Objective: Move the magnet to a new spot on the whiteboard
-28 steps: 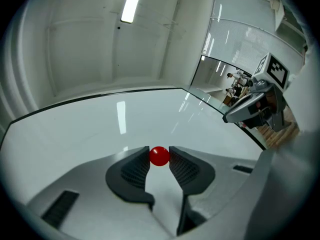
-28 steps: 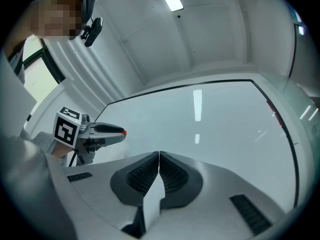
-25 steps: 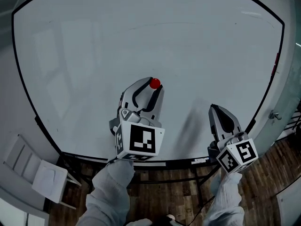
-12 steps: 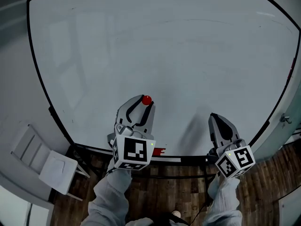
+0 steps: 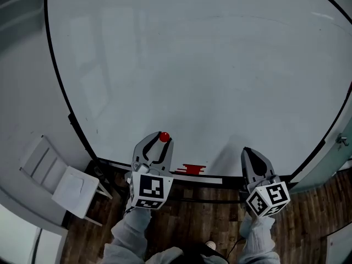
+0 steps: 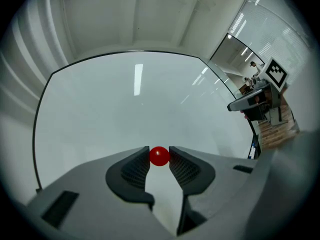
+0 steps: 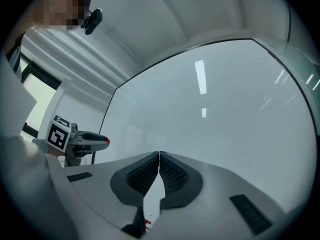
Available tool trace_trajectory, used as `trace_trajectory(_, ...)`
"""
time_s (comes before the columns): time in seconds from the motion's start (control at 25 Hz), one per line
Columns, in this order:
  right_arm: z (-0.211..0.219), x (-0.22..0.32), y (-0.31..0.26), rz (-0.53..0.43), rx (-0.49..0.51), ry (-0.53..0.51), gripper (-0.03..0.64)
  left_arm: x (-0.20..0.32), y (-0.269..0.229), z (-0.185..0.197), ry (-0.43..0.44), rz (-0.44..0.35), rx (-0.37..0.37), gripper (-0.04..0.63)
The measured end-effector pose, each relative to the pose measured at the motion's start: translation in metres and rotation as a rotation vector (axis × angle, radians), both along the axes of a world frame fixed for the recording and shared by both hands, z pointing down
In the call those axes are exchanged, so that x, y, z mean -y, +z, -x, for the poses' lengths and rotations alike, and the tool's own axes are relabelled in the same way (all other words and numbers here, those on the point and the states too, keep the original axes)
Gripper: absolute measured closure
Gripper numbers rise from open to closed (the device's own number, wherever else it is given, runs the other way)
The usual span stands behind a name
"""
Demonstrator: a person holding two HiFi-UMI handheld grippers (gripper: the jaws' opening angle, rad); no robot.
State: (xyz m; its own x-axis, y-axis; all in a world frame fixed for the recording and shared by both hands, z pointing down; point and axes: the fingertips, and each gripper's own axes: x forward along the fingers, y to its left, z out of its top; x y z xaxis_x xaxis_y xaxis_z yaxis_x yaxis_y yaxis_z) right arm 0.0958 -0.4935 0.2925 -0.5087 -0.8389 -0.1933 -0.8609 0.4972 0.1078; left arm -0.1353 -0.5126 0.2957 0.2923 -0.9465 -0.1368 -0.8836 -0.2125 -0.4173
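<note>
1. The left claw (image 5: 164, 139) has come down the whiteboard (image 5: 209, 65). It was near the lower middle and is now just above the bottom edge, close to a red strip (image 5: 192, 169) there.
2. Its jaws are unchanged: narrow, and pinched at the very tips on the small red magnet (image 6: 159, 156), which has travelled down with them.
3. The right claw (image 5: 246, 150) has dropped alongside it, with its jaws pressed together and nothing between them.
4. The carry looks nearly finished, since the magnet is well away from its earlier place. What likely remains is to seat it on the board and let go. Whether it already touches the surface can't be told.
</note>
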Motion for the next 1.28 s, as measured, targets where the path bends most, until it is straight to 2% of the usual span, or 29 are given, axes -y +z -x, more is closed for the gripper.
trace_trajectory(0.32, -0.011, -0.01, 0.065, 0.131, -0.004, 0.048, 0.59, -0.015, 0.073, 0.011, -0.01, 0.127, -0.058, 0.471)
trace_trajectory(0.48, -0.016, -0.021, 0.092, 0.175, -0.033, 0.067, 0.589, -0.026, 0.097, 0.008, 0.018, 0.166, -0.098, 0.471)
trace_trajectory(0.72, -0.022, -0.04, 0.129, 0.26, 0.006, 0.079, 0.59, -0.044, 0.133, -0.01, 0.104, 0.241, -0.18, 0.471)
trace_trajectory(0.92, -0.024, -0.053, 0.149, 0.304, 0.02, 0.087, 0.59, -0.055, 0.157, -0.021, 0.133, 0.296, -0.202, 0.471)
trace_trajectory(1.08, -0.022, -0.058, 0.153, 0.31, 0.022, 0.083, 0.589, -0.052, 0.157, -0.02, 0.119, 0.28, -0.21, 0.471)
trace_trajectory(1.28, -0.019, -0.055, 0.149, 0.305, 0.016, 0.072, 0.589, -0.027, 0.137, -0.005, 0.058, 0.196, -0.243, 0.471)
